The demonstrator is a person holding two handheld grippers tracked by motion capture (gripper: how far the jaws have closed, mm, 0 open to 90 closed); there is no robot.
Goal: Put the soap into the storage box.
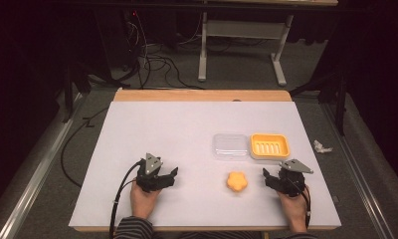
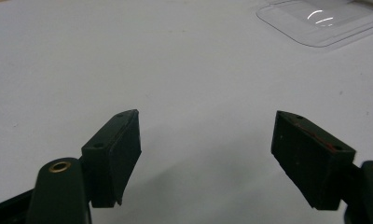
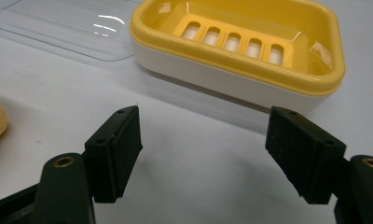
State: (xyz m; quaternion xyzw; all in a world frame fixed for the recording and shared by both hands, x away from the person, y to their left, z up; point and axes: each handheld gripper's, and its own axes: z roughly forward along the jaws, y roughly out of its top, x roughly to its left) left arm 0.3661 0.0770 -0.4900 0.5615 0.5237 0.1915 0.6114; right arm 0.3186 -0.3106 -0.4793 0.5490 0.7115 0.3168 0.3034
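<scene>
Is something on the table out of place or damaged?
Nothing looks damaged or spilled. The clear lid lies off the yellow soap dish, beside it; the orange flower-shaped piece sits loose on the table.

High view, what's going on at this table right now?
A person rests a left gripper and a right gripper on the white table, both with jaws open and empty. Between them lies an orange flower-shaped soap. Behind it sit a clear lid and a yellow soap dish, side by side. Nothing is held.
</scene>
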